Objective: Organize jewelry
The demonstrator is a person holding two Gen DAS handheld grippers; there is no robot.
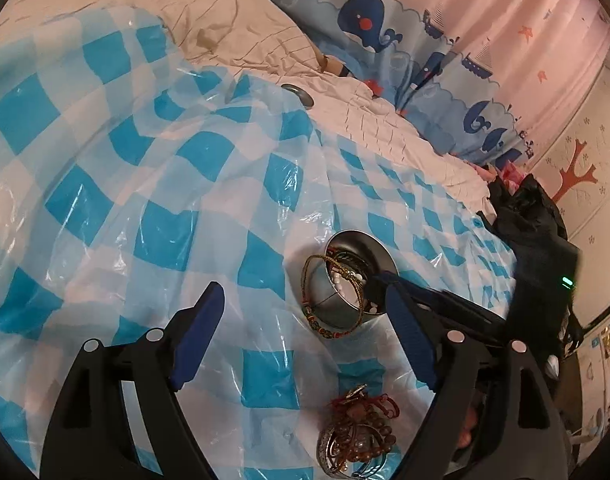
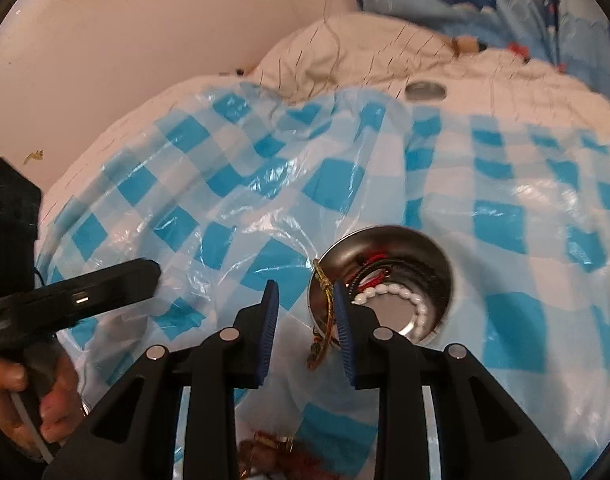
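Observation:
A steel bowl sits on the blue-checked plastic sheet and holds a white bead bracelet, red and dark cords. A gold-green braided bracelet hangs over the bowl's near rim, half outside. My right gripper is open, its right finger at the rim beside that bracelet; it also shows in the left wrist view. My left gripper is open and empty, above a pile of brown bead bracelets and metal bangles, whose edge shows in the right wrist view.
The sheet covers a rumpled bed with white bedding. A small round metal lid lies farther back. A whale-print curtain hangs behind. Black fabric lies at the right edge.

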